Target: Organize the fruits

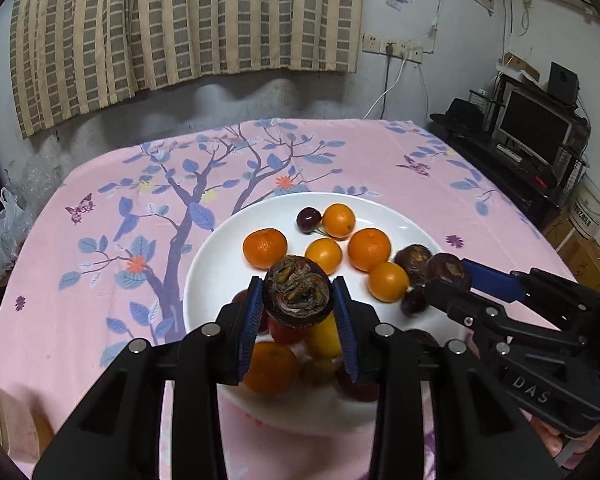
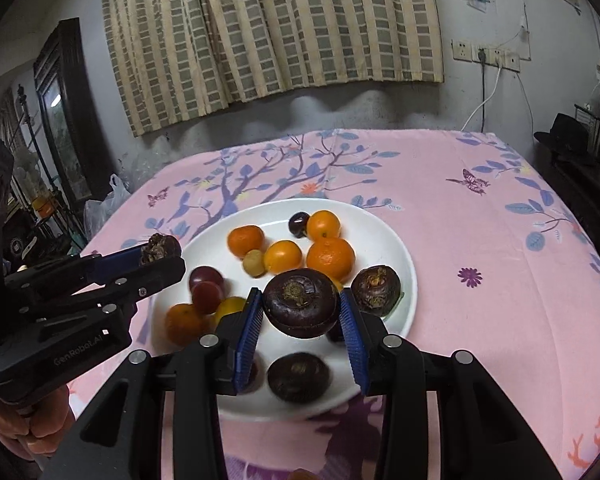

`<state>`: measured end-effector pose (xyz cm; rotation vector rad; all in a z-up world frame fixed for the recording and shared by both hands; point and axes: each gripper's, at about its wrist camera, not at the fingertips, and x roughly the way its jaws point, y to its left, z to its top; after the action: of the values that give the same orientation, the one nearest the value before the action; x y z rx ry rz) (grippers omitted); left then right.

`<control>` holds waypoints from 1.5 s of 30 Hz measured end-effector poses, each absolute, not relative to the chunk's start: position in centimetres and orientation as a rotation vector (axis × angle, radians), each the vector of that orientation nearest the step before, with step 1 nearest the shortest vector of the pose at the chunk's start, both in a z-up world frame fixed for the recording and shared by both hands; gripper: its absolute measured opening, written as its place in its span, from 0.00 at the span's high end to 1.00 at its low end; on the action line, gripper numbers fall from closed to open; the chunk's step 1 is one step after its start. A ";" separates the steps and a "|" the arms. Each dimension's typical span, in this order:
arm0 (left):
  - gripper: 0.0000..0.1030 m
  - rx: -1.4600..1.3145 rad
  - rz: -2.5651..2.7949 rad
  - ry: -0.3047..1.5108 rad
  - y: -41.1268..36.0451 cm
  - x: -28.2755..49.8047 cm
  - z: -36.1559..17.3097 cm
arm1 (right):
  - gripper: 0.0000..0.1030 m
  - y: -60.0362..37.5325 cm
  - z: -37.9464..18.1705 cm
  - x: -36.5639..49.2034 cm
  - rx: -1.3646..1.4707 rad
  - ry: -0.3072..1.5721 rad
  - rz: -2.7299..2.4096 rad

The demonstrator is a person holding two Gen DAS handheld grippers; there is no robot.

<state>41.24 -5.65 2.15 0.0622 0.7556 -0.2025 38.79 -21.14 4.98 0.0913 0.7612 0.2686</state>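
Left gripper (image 1: 298,300) clamped on a water chestnut (image 1: 298,296), right gripper (image 2: 300,308) clamped on another chestnut (image 2: 301,302) (both held above the white plate (image 2: 400,248) of oranges (image 2: 331,259)).

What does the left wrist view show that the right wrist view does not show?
Only the left wrist view shows the dark monitor on the black stand at the right, and the underside of the dark fruit held by the left gripper.

Only the right wrist view shows the dark framed mirror at the left wall, and the two dark fruits lying on the plate near the right gripper.

Both show the white plate, the oranges, the pink tablecloth, the striped curtain, and each gripper holding one dark fruit.
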 end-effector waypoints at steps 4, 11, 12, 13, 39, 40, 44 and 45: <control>0.66 0.052 -0.196 0.792 -5.5 43.7 0.5 | 0.61 -20.9 3.5 40.6 0.083 0.790 0.274; 0.44 0.077 -0.125 0.811 -5.2 44.4 -0.9 | 0.30 -20.8 3.2 40.4 0.104 0.782 0.284; 0.16 0.101 -0.079 0.800 -5.2 43.9 -0.6 | 0.28 -20.9 3.6 40.0 0.112 0.773 0.284; 0.07 0.124 -0.033 0.757 -5.1 42.9 0.0 | 0.26 -21.1 4.1 39.2 0.113 0.774 0.294; 0.05 0.127 -0.077 0.729 -2.4 19.4 -1.3 | 0.04 -22.2 3.1 18.6 -0.056 0.732 0.275; 0.05 0.125 -0.071 0.726 -2.2 19.5 -1.2 | 0.04 -22.3 3.0 18.6 -0.057 0.734 0.275; 0.05 0.111 -0.060 0.721 -1.7 19.6 -0.9 | 0.04 -22.2 2.9 18.9 -0.066 0.748 0.274; 0.05 0.109 -0.057 0.716 -1.6 19.5 -0.8 | 0.04 -22.1 2.9 18.9 -0.070 0.749 0.274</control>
<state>19.50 -1.64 -0.83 0.1091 0.7160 -0.0569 18.90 -22.14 2.89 -0.0695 0.7490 0.2741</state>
